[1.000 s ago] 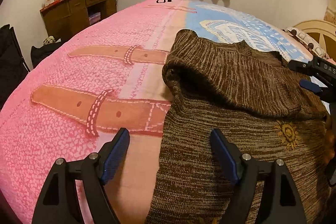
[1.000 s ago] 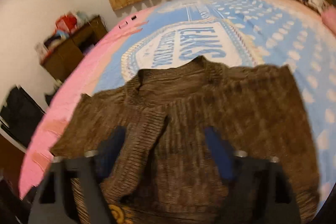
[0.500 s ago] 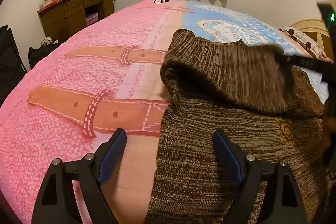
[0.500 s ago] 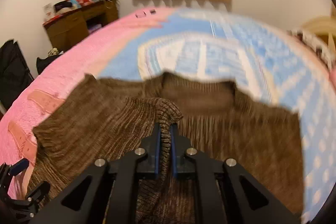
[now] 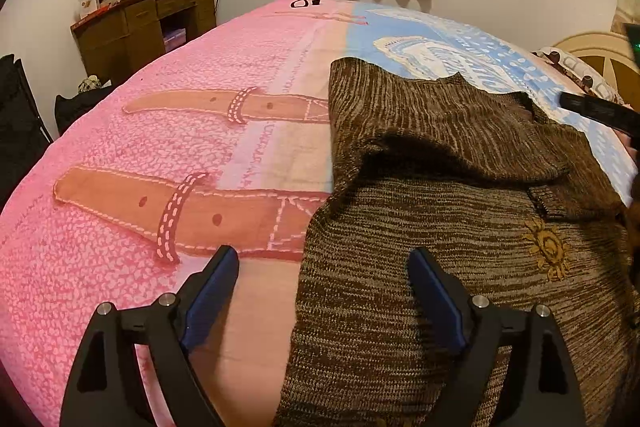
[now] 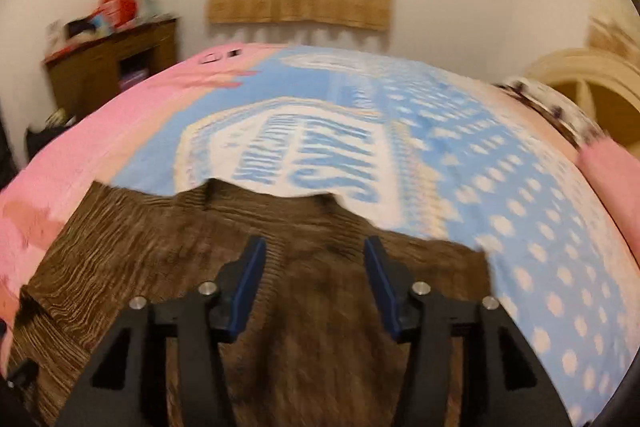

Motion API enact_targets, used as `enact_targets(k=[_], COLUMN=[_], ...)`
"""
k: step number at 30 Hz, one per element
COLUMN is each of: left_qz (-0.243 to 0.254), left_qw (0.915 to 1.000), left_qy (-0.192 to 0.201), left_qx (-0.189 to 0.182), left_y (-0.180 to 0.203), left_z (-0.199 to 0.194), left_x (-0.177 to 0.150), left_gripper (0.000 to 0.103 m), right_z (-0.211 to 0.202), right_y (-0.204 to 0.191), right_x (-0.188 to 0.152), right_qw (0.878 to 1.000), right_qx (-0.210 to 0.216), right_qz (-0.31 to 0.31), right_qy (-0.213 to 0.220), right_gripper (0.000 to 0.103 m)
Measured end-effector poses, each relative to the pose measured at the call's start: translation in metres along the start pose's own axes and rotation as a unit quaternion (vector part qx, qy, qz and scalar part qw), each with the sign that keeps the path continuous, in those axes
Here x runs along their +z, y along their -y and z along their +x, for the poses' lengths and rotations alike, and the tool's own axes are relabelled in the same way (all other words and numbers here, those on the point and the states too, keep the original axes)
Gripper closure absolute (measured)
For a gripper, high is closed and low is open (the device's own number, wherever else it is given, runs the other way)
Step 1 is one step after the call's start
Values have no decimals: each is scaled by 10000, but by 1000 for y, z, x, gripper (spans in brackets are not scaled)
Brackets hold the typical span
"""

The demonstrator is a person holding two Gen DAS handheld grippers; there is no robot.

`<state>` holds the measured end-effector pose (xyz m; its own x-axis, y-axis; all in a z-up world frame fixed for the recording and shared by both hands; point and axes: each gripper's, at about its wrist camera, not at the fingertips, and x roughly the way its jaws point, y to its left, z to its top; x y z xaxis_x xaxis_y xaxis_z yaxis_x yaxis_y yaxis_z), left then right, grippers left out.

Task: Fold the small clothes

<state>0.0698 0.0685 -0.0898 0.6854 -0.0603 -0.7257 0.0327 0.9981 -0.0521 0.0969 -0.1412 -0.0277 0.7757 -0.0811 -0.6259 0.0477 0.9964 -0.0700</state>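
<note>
Released from my right gripper [image 6: 314, 281], whose jaws have just been opening and now stand empty, the sleeve lies folded across the brown marled knit sweater [image 5: 440, 227] below. Left gripper [image 5: 324, 291] gapes over its soft, floppy hem; pinch there.

Warm dim indoor light, fisheye-bent edges, right wrist view motion-blurred

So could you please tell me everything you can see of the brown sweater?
The brown sweater is a mottled knit with ribbed collar and cuff and a gold sun emblem. It lies flat on the bedspread, one sleeve folded across its chest. Neither gripper touches it; the jaws of both stand open above it.
</note>
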Motion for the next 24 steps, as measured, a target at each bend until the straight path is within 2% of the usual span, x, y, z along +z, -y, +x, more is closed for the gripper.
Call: enact_targets(k=[1, 2, 3, 4, 8, 9, 10, 13, 15, 16, 18, 19, 20, 21, 24], left_qz=[4, 9, 10, 3, 28, 52, 75, 104, 211, 296, 504, 574, 633, 669, 665], left_qw=[10000, 10000, 10000, 10000, 10000, 10000, 9999, 9998, 9997, 9994, 9982, 9978, 9974, 9971, 9971], left_qy=[3, 0, -4, -7, -2, -35, -76, -173, 52, 166, 308, 332, 349, 356, 242], left_qx=[12, 21, 19, 8, -13, -19, -49, -82, 53, 87, 108, 94, 69, -8, -298], left_y=[1, 1, 1, 0, -1, -1, -2, -12, -25, -30, -43, -49, -55, -62, -76], left_z=[0, 1, 0, 0, 1, 1, 1, -10, -31, -41, -60, -68, -75, -85, -101], left_x=[0, 0, 0, 1, 0, 1, 2, 4, 0, -2, -9, -12, -16, -22, -37], left_gripper=[15, 14, 14, 14, 13, 13, 13, 13, 13, 13, 13, 13, 13, 13, 13], right_z=[-7, -9, -12, -14, -5, 7, 6, -12, -52, -75, -145, -166, -196, -228, -306], right_y=[4, 5, 2, -4, -26, -28, -24, -5, 17, 29, 62, 73, 85, 99, 130], right_x=[-2, -3, -7, -12, -40, -48, -51, -47, -43, -43, -47, -49, -54, -60, -82], right_qw=[9997, 9986, 9964, 9952, 9902, 9877, 9887, 9848, 9876, 9886, 9900, 9899, 9898, 9902, 9902], right_qx=[220, 475, 785, 903, 1112, 1076, 1127, 1154, 1111, 1123, 1020, 963, 862, 684, 28], right_qz=[108, 159, 149, 47, -227, -196, -45, 369, 625, 729, 970, 1033, 1082, 1090, 1147], right_qy=[-51, -138, -294, -387, -810, -1119, -986, -1245, -916, -692, -97, 97, 337, 543, 791], right_gripper=[73, 79, 79, 79, 77, 76, 76, 74, 73, 70, 48, 33, 29, 29, 29])
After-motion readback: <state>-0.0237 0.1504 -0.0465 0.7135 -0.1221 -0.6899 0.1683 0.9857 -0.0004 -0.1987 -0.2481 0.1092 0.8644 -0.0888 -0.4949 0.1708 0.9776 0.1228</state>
